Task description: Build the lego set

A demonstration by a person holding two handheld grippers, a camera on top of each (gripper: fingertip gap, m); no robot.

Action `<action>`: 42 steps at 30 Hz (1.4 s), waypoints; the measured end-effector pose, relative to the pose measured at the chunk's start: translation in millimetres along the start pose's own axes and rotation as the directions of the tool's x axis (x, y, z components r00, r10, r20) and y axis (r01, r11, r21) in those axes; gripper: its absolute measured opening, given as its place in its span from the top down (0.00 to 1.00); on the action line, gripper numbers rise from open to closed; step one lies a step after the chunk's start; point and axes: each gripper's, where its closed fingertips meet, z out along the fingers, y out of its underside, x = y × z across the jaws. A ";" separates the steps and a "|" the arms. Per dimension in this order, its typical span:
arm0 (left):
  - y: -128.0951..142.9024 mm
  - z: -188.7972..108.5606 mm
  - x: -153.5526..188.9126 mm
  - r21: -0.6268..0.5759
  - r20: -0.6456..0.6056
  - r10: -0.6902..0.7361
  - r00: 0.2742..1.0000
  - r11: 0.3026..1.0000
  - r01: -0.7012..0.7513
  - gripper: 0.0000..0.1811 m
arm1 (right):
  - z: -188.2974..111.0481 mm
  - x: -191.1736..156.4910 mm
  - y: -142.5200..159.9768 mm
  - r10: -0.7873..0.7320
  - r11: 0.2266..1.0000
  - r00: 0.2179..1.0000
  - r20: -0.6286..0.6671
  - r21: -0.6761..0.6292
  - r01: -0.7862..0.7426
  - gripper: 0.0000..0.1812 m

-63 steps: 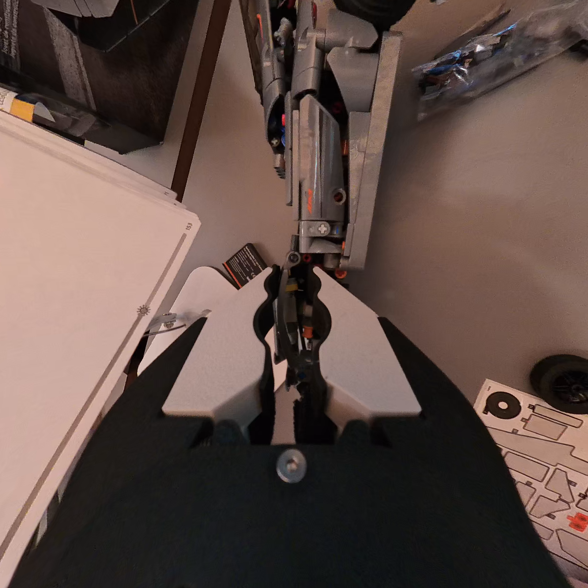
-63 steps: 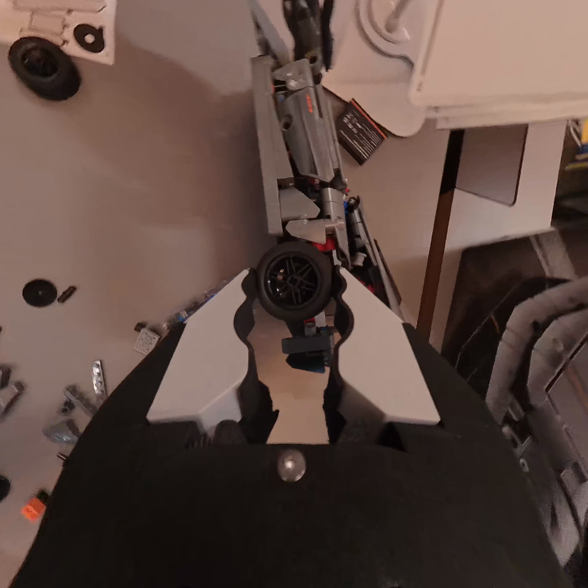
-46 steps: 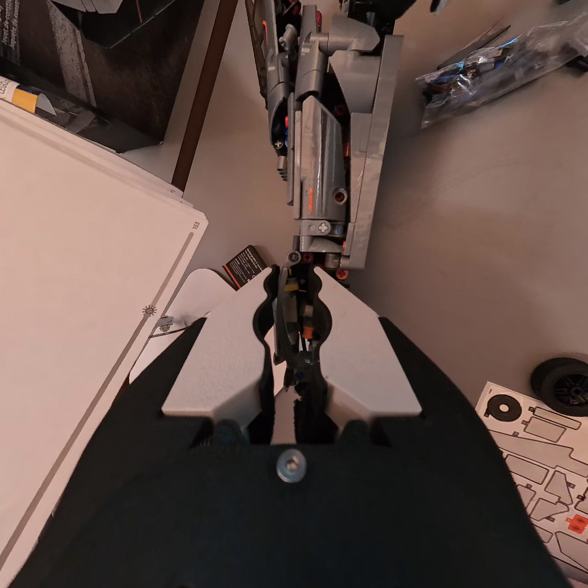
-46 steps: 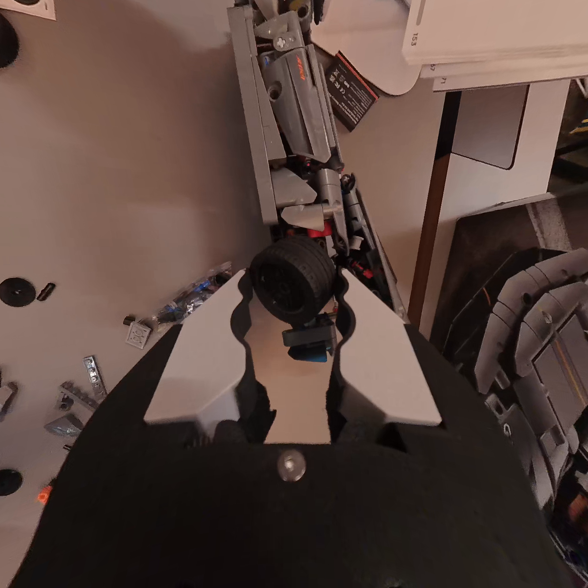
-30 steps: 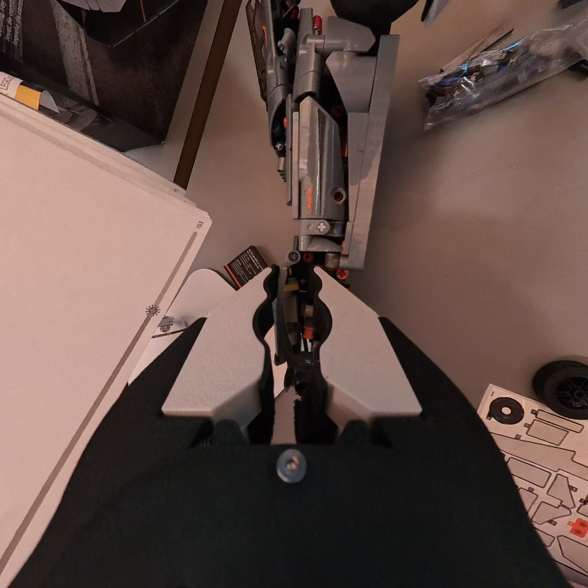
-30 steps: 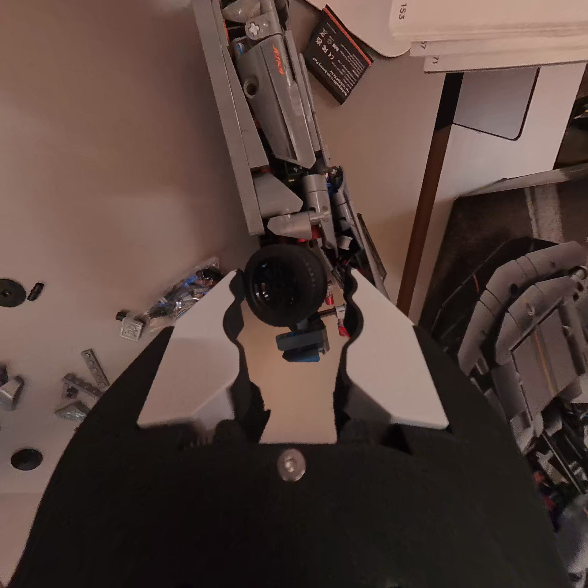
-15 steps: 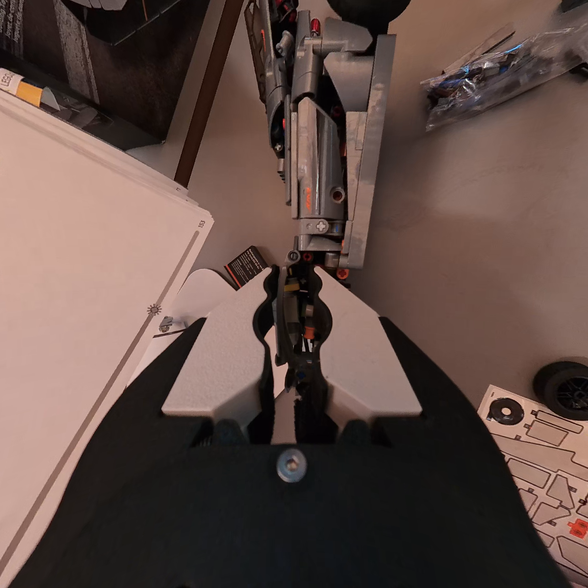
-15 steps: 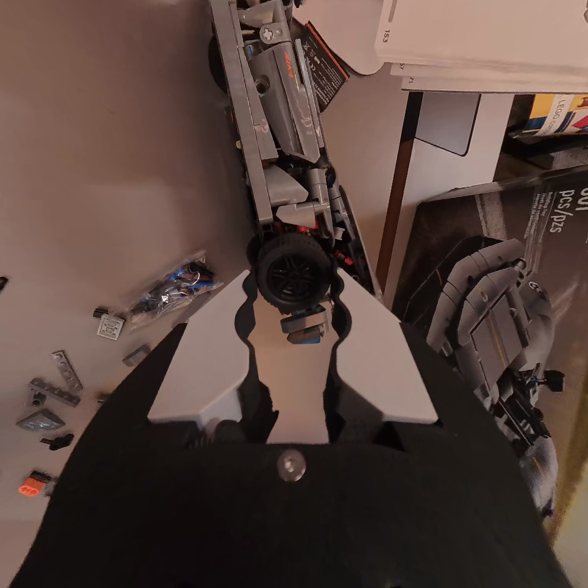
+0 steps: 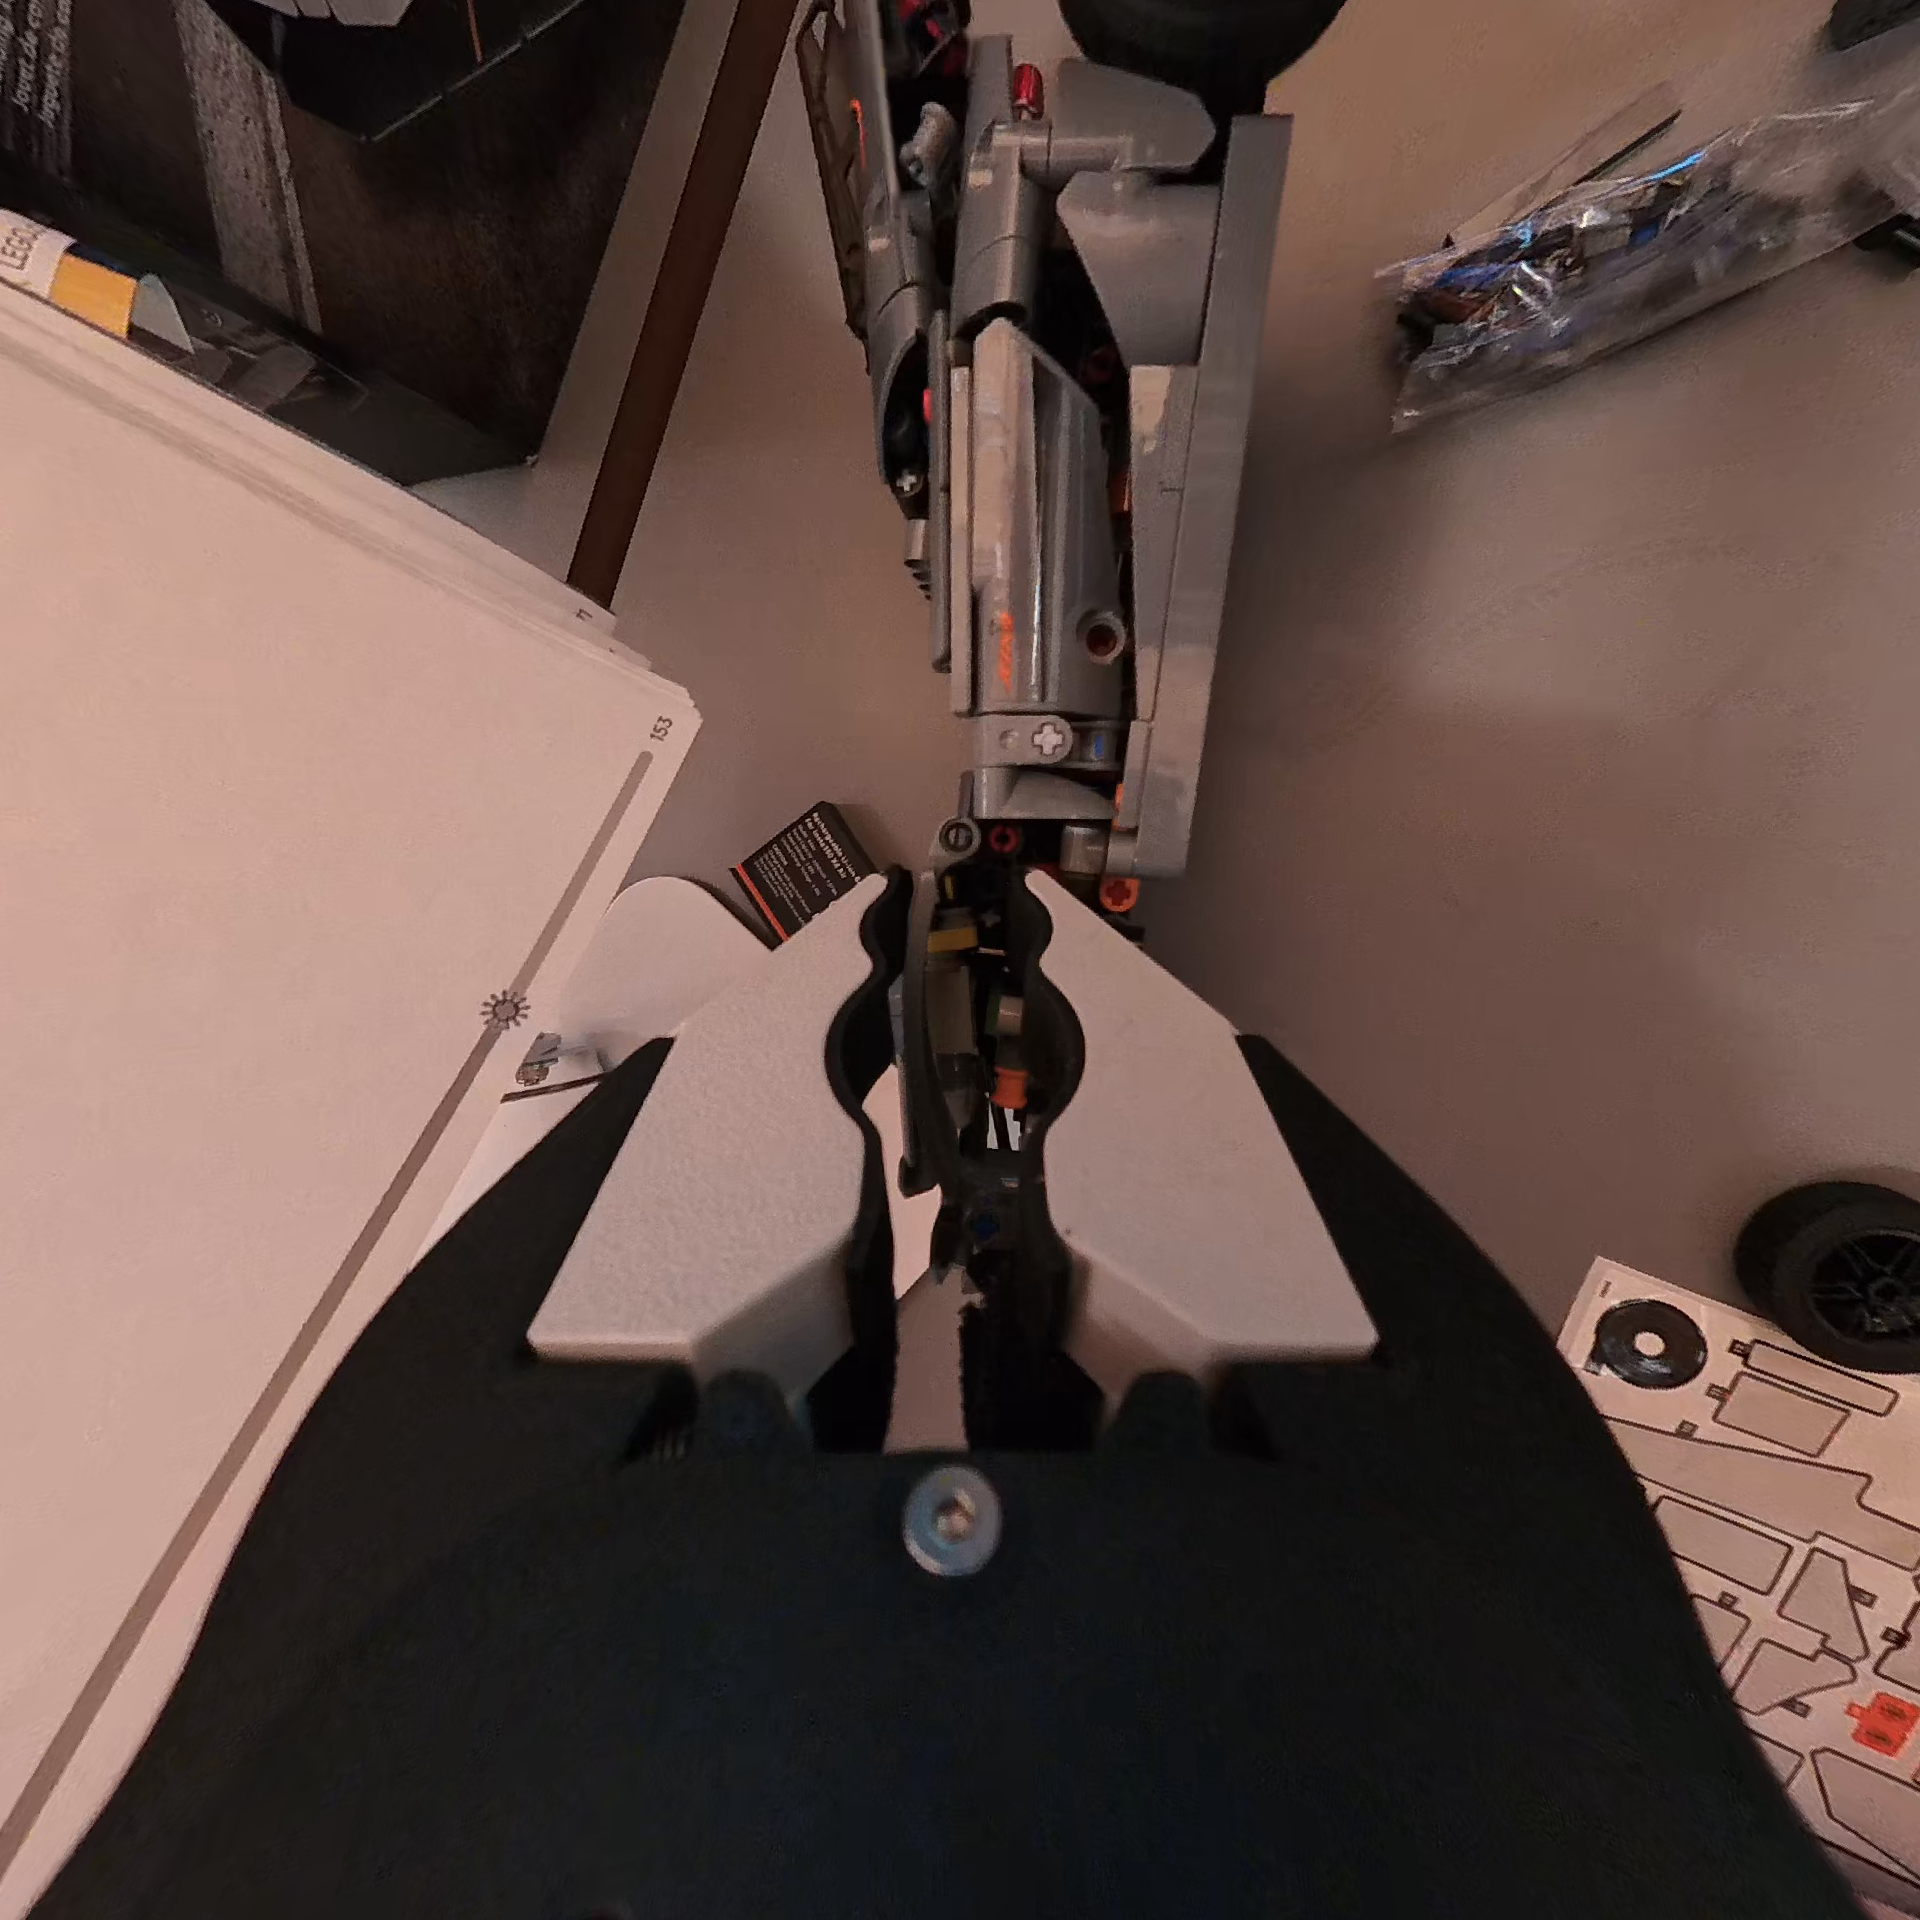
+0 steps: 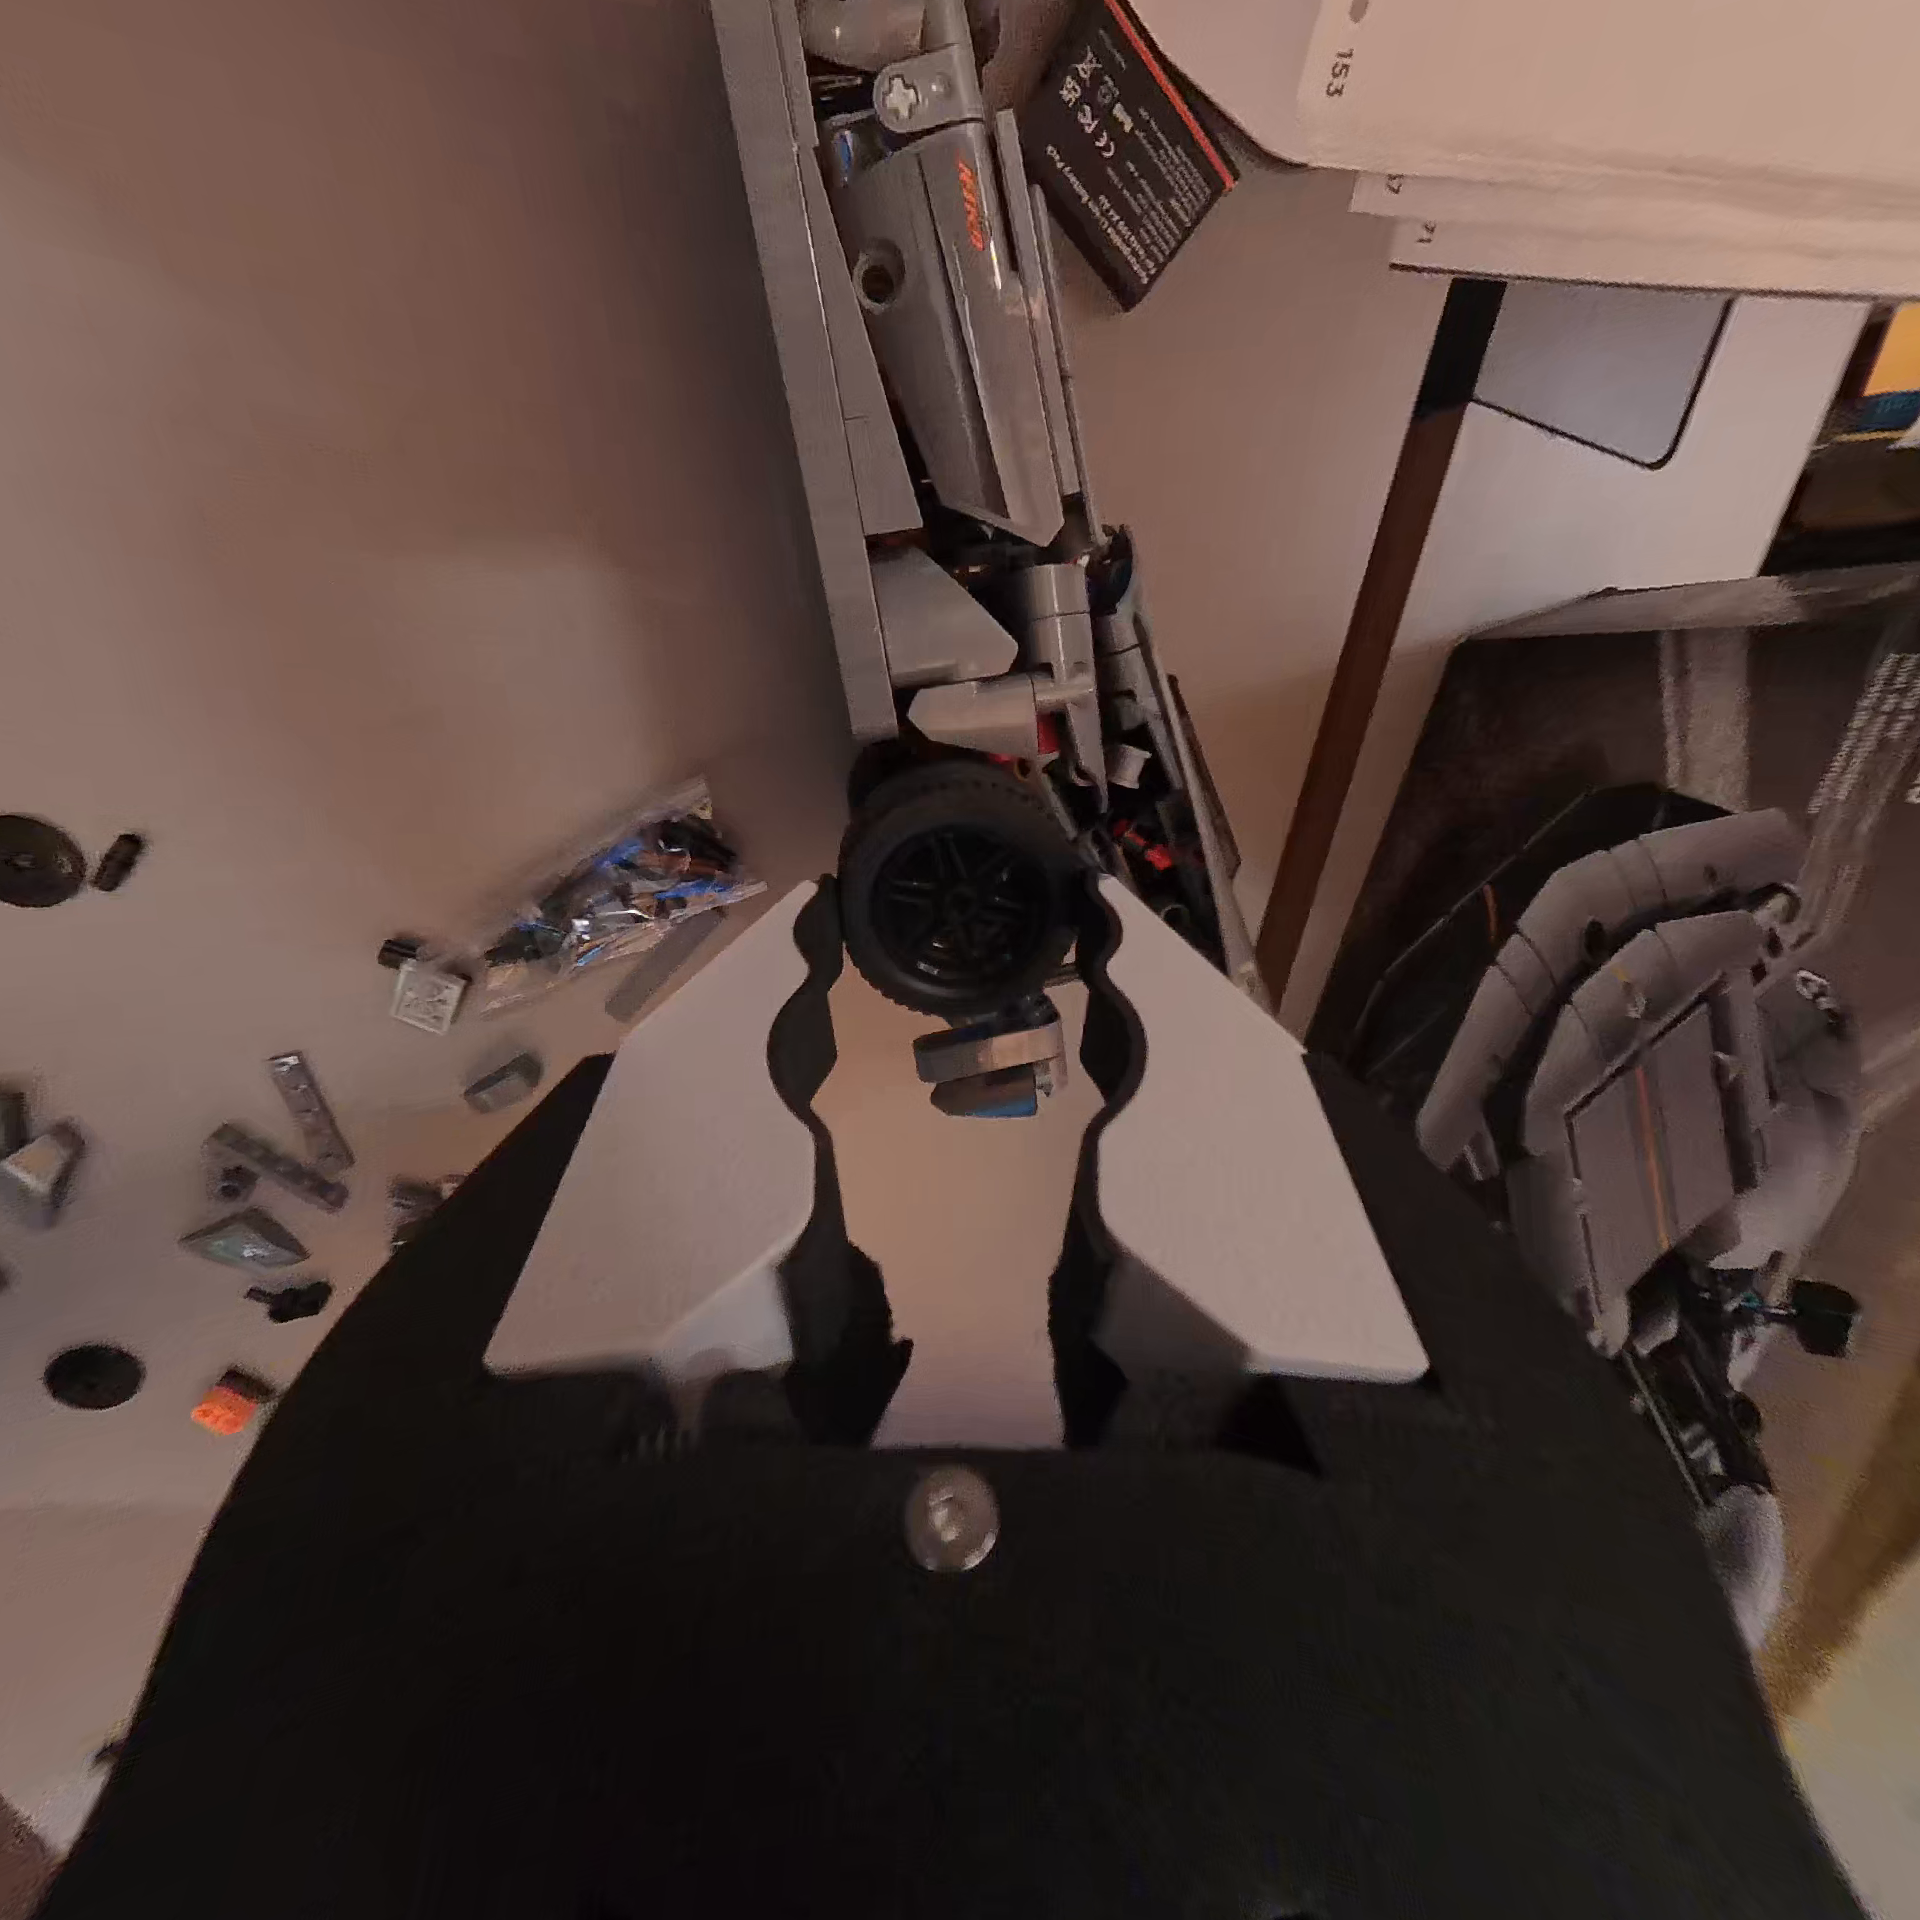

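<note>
The grey lego car [image 9: 1039, 540] lies on its side on the table and runs away from my left gripper [image 9: 961, 904]. The left gripper is shut on the car's near end, with dark inner parts showing between its fingers. In the right wrist view the car [image 10: 935, 364] runs up from my right gripper [image 10: 956, 904]. The right gripper is shut on a black wheel [image 10: 961, 914] held against the car's other end. A small grey and blue piece [image 10: 987, 1070] sits just behind the wheel. The wheel's edge shows at the top of the left wrist view [image 9: 1174, 31].
An open instruction booklet [image 9: 260, 831] lies left of the car, with a black card [image 9: 805, 868] beside it. A sticker sheet [image 9: 1766, 1507] and a loose wheel [image 9: 1839, 1273] lie to the right. There is also a parts bag [image 10: 623, 904], scattered small pieces [image 10: 270, 1143] and the set's box [image 10: 1662, 1039]. Some 15 centimeters of space lies between my two pairs of fingers.
The right gripper has swung around with the wheel, which now faces the camera against the car's end. The left gripper has kept its hold on the car, nearly still.
</note>
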 end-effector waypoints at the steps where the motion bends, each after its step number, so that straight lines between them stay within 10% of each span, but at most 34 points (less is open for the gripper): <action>1: 0.2 0.0 -0.3 -0.001 0.001 -0.001 1.000 1.000 0.001 0.91 | -0.5 -0.3 0.1 0.013 1.000 1.000 0.019 0.002 -0.013 0.76; 34: 0.1 1.0 -1.8 -0.001 -0.003 -0.010 1.000 1.000 0.010 0.91 | 4.8 4.5 2.5 -0.063 0.984 0.990 -0.127 -0.172 0.040 0.76; 42: 0.3 0.9 -1.8 0.004 -0.010 -0.010 1.000 1.000 0.010 0.91 | -10.3 2.4 -6.0 0.041 0.999 0.999 -0.022 0.005 -0.041 0.76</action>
